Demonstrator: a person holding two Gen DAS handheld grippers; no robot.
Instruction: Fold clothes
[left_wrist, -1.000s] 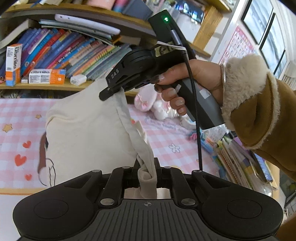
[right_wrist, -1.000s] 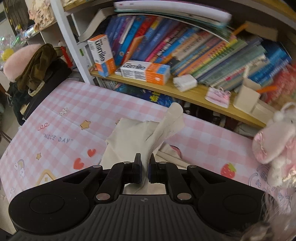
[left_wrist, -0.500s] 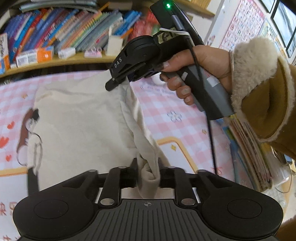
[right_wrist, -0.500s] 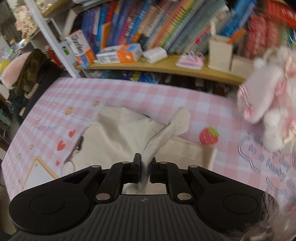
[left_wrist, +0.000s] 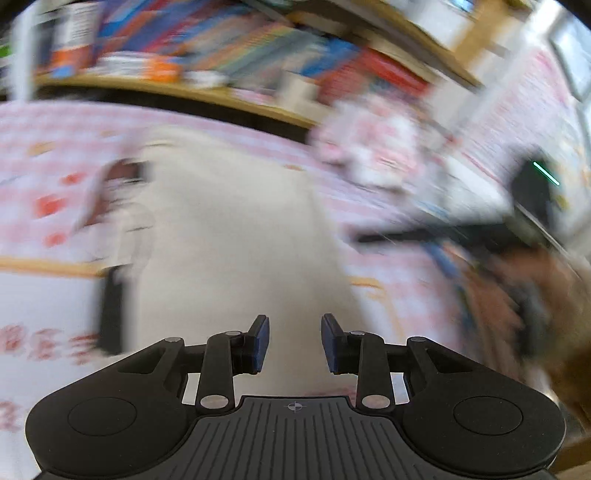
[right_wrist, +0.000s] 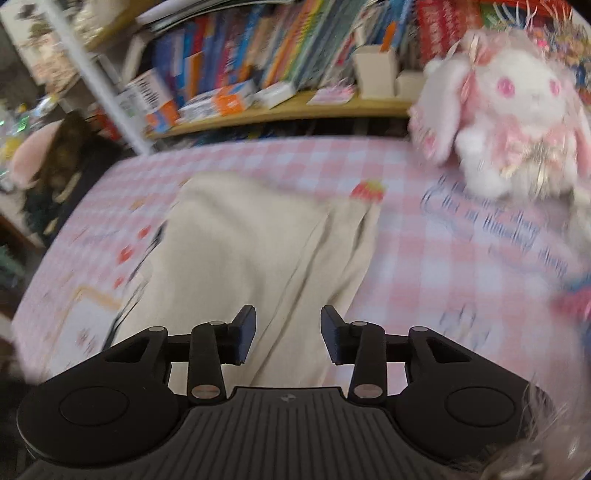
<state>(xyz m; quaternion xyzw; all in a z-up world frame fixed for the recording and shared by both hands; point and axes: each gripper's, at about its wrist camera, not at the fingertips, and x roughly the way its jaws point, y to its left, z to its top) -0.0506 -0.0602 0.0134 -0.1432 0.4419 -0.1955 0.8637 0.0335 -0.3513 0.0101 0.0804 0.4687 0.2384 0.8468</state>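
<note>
With both sets of jaws spread wide and nothing between them, the left gripper (left_wrist: 294, 342) and the right gripper (right_wrist: 288, 336) hang released over the garment (right_wrist: 236, 258). It's cream, and it lies flat on the pink checked cloth (right_wrist: 424, 258), running from just under the fingers out toward twelve o'clock. In the right view a folded panel overlaps the body, its edge slanting toward one o'clock. At nine o'clock in the left view there's a dark print on the fabric (left_wrist: 110, 302), too smeared to read. That whole view is blurred; the dark shape at three o'clock is probably the other tool.

My read: one fold is laid and the next grab is due. To do it well, pick a free edge, not the doubled middle. Pinch both corners level so the crease lands straight, and lift only enough to carry the panel across.

Farther out, a plush rabbit (right_wrist: 517, 122) sits at one o'clock, well clear of the garment. Beyond it, at twelve, stands the bookshelf (right_wrist: 280, 110).
</note>
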